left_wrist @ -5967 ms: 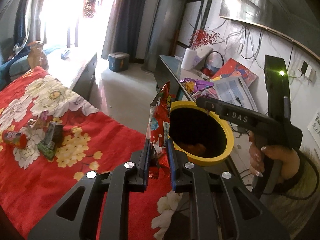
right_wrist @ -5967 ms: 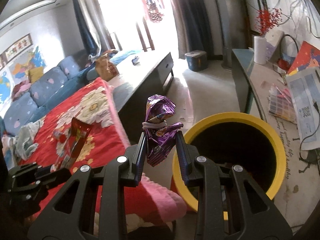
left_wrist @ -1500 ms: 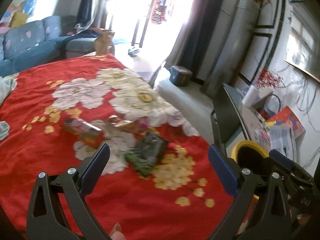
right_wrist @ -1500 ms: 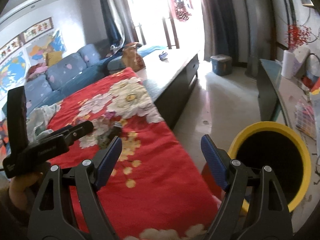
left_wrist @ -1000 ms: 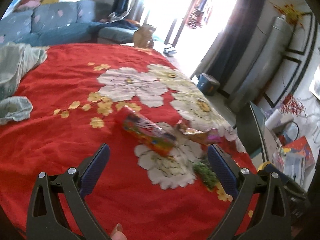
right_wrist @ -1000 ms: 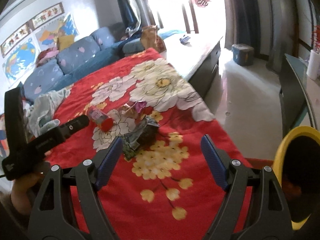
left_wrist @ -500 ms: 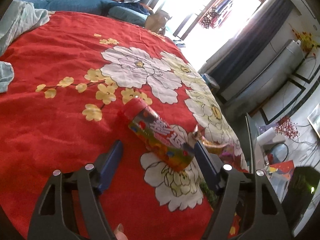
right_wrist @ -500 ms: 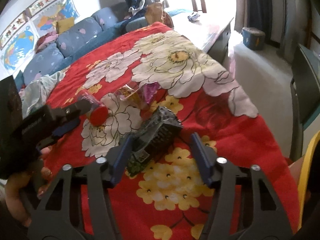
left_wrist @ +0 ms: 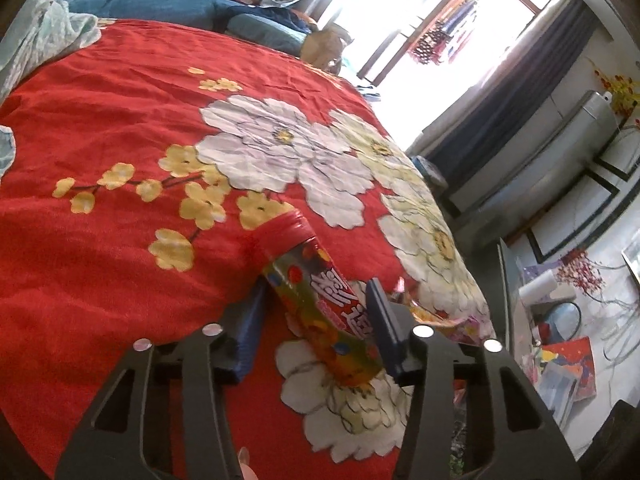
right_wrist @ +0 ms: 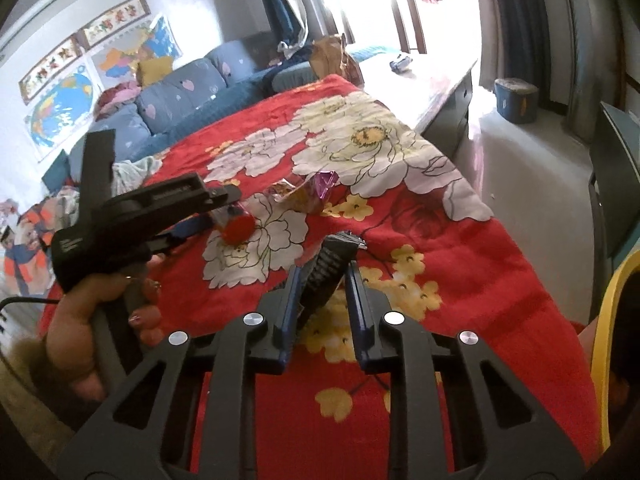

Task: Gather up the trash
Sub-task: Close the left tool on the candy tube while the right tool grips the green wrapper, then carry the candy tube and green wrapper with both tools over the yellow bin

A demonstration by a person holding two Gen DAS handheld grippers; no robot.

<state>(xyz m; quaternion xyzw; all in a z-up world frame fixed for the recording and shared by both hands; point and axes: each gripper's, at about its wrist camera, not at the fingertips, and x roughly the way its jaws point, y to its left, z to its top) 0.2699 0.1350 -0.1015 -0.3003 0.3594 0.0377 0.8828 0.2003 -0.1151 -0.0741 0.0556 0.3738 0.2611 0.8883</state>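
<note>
Both grippers are down on the red floral blanket [right_wrist: 460,264], each with its jaws just closing round a piece of trash. The left gripper [left_wrist: 316,322] has narrowed about the candy tube [left_wrist: 320,304] lying on the cloth; whether both pads already press it I cannot tell. The right gripper [right_wrist: 322,304] looks pinched onto the dark wrapper [right_wrist: 330,266]. I'd squeeze both firm before lifting, clear of the cloth. A crumpled foil wrapper [right_wrist: 308,192] lies just beyond. The yellow bin [right_wrist: 608,320] stands past the blanket's right edge, with open floor around.
</note>
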